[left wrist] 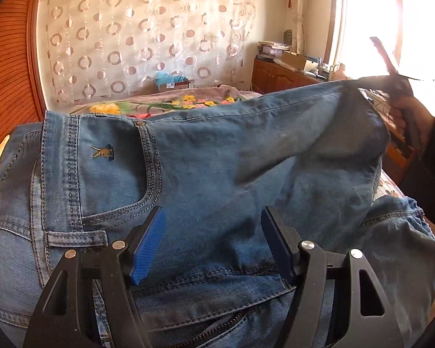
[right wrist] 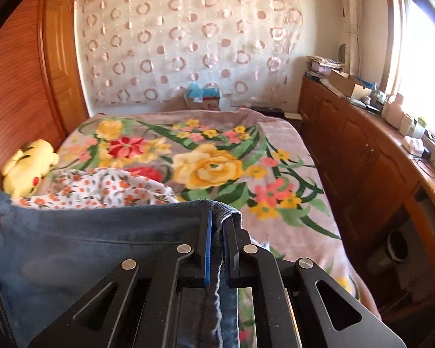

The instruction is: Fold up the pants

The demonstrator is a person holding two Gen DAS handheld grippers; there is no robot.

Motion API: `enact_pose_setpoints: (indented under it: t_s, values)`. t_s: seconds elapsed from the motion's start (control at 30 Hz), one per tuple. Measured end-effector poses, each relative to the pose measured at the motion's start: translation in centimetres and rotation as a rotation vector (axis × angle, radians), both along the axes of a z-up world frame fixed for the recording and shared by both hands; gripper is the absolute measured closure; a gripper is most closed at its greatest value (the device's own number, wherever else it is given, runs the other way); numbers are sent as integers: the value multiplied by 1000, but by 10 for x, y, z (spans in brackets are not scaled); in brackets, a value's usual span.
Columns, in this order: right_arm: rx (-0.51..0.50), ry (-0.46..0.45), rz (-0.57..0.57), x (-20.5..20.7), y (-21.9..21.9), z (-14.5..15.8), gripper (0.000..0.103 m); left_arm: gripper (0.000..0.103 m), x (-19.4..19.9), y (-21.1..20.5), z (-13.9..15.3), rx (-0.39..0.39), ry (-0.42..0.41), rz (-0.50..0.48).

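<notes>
Left tongs point(left wrist: 213, 243): jaws spread wide, nothing between the blue ribbed pads, positioned directly over the blue jeans point(left wrist: 206, 174). The jeans fill the space ahead of and beneath these tongs; the waistband belt loop point(left wrist: 76, 238), a curved front pocket opening point(left wrist: 148, 185) with a small embroidered emblem point(left wrist: 103, 152) above it, and an open zipper point(left wrist: 217, 329) between the two arms are all visible. Whether the pads touch the denim cannot be told. Ahead and to the right of the left tongs, one trouser leg point(left wrist: 290, 121) is raised off the bed toward the right tongs point(left wrist: 397, 87), whose holder's hand point(left wrist: 406, 116) shows at the frame edge. Right tongs point(right wrist: 217, 249), own view: jaws closed tight on a folded edge of the jeans point(right wrist: 81, 240), the denim seam pinched between the blue pad and the black pad and running back between the arms. The cloth hangs to the left of these tongs. Beyond them lies the bed's floral blanket point(right wrist: 217, 162); a floral-print white cloth point(right wrist: 101, 188) sits just past the denim on the left, with a yellow plush toy point(right wrist: 29, 165) further left against the wooden headboard panel point(right wrist: 11, 101). To the right of the right tongs a wooden cabinet counter point(right wrist: 362, 133) carries boxes and small containers under the window point(right wrist: 426, 66). A circle-patterned curtain point(right wrist: 188, 43) covers the far wall.
</notes>
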State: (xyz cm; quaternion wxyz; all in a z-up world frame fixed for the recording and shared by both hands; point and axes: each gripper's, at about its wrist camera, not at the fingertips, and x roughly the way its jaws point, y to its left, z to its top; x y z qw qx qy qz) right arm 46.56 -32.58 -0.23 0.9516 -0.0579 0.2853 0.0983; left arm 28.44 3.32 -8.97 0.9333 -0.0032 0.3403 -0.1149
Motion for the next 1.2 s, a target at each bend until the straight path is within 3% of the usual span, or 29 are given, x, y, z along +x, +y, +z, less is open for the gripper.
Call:
enact_pose_setpoints:
  t_s: [0.13,0.2,0.27,0.37,0.7,0.93,1.2]
  values:
    - [-33,90,-17,25,26,-21,97,34,1,-1,-1,0,6,-1]
    - [-31,145,-18,31,30,-30,89,34,2,0,-1,-4,10,1]
    - [-18,149,-6,26,28,-31,75,34,5,-2,-1,-4,15,2]
    - [30,138,17,12,11,-27,67,34,7,-3,-1,0,19,-2]
    - [119,171,62,-61,-54,-54,66,34,11,-5,-2,11,35,4]
    - [199,250,109,-54,-84,-75,66,34,14,-9,-5,26,46,8]
    - [251,282,165,-69,-93,-72,66,34,15,-11,-6,35,47,8]
